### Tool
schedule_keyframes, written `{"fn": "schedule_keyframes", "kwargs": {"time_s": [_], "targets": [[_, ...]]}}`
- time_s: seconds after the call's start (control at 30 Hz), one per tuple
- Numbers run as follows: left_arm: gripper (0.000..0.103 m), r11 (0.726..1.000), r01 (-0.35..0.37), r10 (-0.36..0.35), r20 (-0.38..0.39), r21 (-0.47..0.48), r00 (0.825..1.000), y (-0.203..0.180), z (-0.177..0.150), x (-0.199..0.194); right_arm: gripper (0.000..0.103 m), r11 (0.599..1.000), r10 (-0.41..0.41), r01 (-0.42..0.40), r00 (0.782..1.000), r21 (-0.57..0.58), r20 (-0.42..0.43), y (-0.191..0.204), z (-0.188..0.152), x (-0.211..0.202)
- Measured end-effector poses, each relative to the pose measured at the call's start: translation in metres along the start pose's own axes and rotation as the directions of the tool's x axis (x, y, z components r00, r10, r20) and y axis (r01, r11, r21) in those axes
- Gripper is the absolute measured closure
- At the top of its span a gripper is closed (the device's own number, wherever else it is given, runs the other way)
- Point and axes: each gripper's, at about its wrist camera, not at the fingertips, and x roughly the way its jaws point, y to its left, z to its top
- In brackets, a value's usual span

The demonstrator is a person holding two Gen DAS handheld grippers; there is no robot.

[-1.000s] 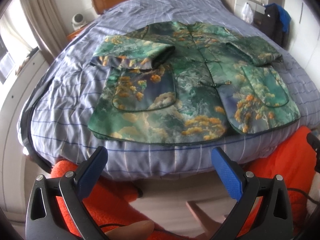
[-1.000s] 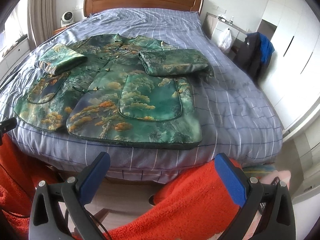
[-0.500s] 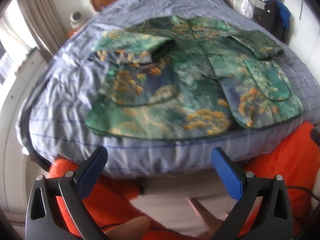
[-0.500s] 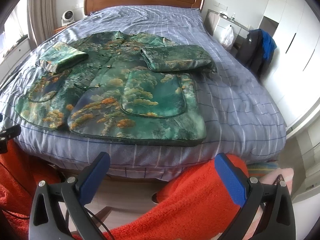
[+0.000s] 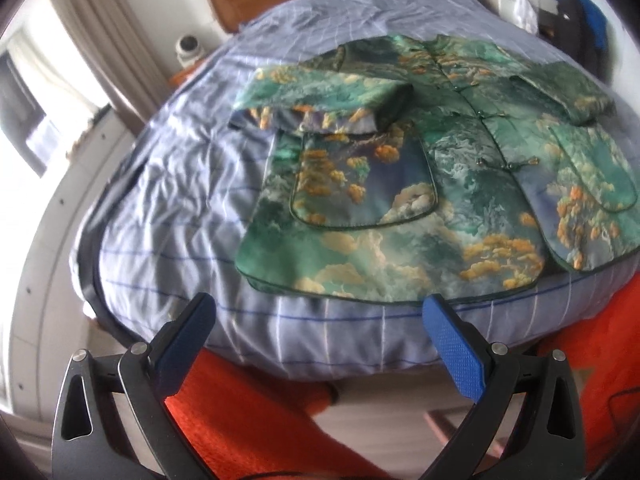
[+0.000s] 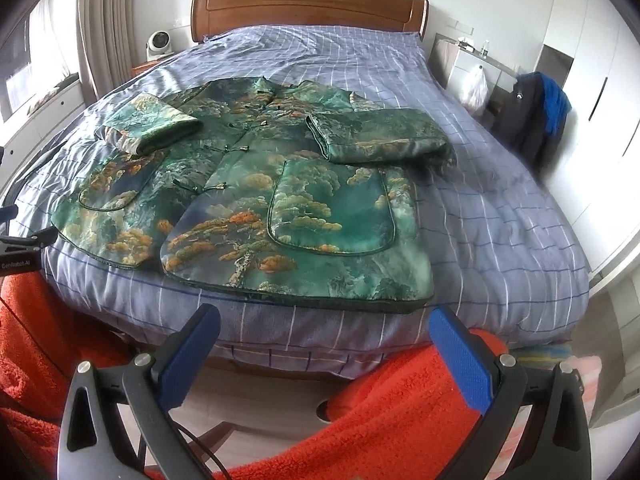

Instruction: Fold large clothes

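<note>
A green patterned jacket (image 5: 420, 184) with orange and cloud prints lies flat, front up, on the bed; it also shows in the right wrist view (image 6: 256, 200). Both sleeves are folded in: the left one (image 5: 320, 100) and the right one (image 6: 376, 136) lie across the body. My left gripper (image 5: 316, 320) is open and empty, just short of the hem at the jacket's left corner. My right gripper (image 6: 324, 336) is open and empty, below the hem near the right corner, off the bed's front edge.
The bed has a blue checked cover (image 6: 500, 208) and a wooden headboard (image 6: 308, 4). Orange fleece (image 6: 380, 420) fills the foreground below both grippers. A white wall unit (image 5: 36, 240) stands left, a chair with dark clothes (image 6: 536, 116) right.
The left gripper has swung left and closer to the bed, so the jacket's left hem corner now sits just ahead. The right gripper has edged forward. Both stay open.
</note>
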Motion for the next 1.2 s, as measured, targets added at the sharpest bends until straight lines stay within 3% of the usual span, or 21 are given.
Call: {"fn": "schedule_keyframes", "kwargs": {"time_s": [0.2,0.27,0.3,0.37,0.4,0.43,0.53,0.63,0.77,0.83,0.87,0.9,0.93,1.0,1.03,1.07,1.1,1.13,1.2], "targets": [[0.0,0.988,0.124,-0.13,-0.07,-0.091,0.989,0.019,0.003,0.02,0.0,0.994,0.109,-0.11,0.993,0.017,0.039,-0.011,0.001,-0.003],[0.0,0.963,0.215,-0.224,-0.046,-0.161,0.973,0.042,0.01,0.025,0.0,0.988,0.137,-0.142,0.987,0.065,0.081,-0.03,0.005,-0.004],[0.0,0.942,0.271,-0.283,-0.036,-0.196,0.958,0.054,0.013,0.028,0.0,0.983,0.144,-0.154,0.984,0.099,0.104,-0.043,0.008,-0.004],[0.0,0.877,0.401,-0.421,-0.02,-0.265,0.907,0.077,0.02,0.041,0.0,0.974,0.149,-0.169,0.979,0.151,0.139,-0.068,0.012,0.001],[0.0,0.851,0.441,-0.465,-0.019,-0.286,0.885,0.084,0.022,0.051,0.0,0.973,0.151,-0.172,0.978,0.154,0.141,-0.075,0.013,0.006],[0.0,0.835,0.454,-0.485,-0.028,-0.31,0.874,0.091,0.024,0.065,0.0,0.972,0.161,-0.181,0.978,0.149,0.136,-0.082,0.014,0.014],[0.0,0.85,0.423,-0.471,-0.096,-0.313,0.877,0.091,0.029,0.101,0.0,0.97,0.182,-0.186,0.982,0.159,0.039,-0.102,0.014,0.05],[0.001,0.888,0.353,-0.403,-0.132,-0.293,0.905,0.093,0.033,0.132,0.0,0.946,0.23,-0.21,0.972,0.247,-0.054,-0.125,0.014,0.086],[0.002,0.862,0.404,-0.456,-0.121,-0.305,0.882,0.093,0.038,0.142,0.0,0.91,0.29,-0.242,0.952,0.337,-0.098,-0.143,0.016,0.121],[0.011,0.858,0.431,-0.476,-0.115,-0.281,0.872,0.087,0.039,0.139,0.0,0.905,0.306,-0.248,0.944,0.347,-0.125,-0.144,0.018,0.134],[0.025,0.858,0.442,-0.483,-0.121,-0.262,0.867,0.083,0.04,0.14,0.0,0.9,0.328,-0.266,0.935,0.347,-0.133,-0.142,0.019,0.14],[0.033,0.865,0.442,-0.48,-0.14,-0.237,0.866,0.076,0.04,0.141,0.003,0.892,0.356,-0.292,0.924,0.344,-0.139,-0.138,0.02,0.147],[0.037,0.88,0.426,-0.459,-0.15,-0.21,0.875,0.073,0.041,0.141,0.007,0.89,0.367,-0.301,0.918,0.343,-0.147,-0.137,0.02,0.152],[0.068,0.899,0.404,-0.429,-0.15,-0.171,0.891,0.067,0.041,0.136,0.036,0.888,0.381,-0.304,0.907,0.346,-0.181,-0.131,0.021,0.162],[0.073,0.901,0.398,-0.423,-0.147,-0.172,0.894,0.067,0.042,0.134,0.038,0.89,0.377,-0.293,0.904,0.349,-0.201,-0.129,0.021,0.166],[0.08,0.896,0.403,-0.43,-0.137,-0.186,0.892,0.068,0.042,0.131,0.048,0.892,0.372,-0.286,0.904,0.348,-0.21,-0.128,0.022,0.167],[0.085,0.888,0.412,-0.442,-0.13,-0.203,0.888,0.07,0.043,0.128,0.067,0.896,0.365,-0.281,0.906,0.343,-0.214,-0.127,0.023,0.167],[0.087,0.879,0.421,-0.454,-0.122,-0.222,0.883,0.073,0.044,0.125,0.077,0.902,0.356,-0.275,0.91,0.333,-0.213,-0.127,0.025,0.165],[0.089,0.861,0.443,-0.478,-0.099,-0.251,0.873,0.079,0.046,0.117,0.084,0.908,0.342,-0.267,0.917,0.323,-0.204,-0.129,0.027,0.158]]}}
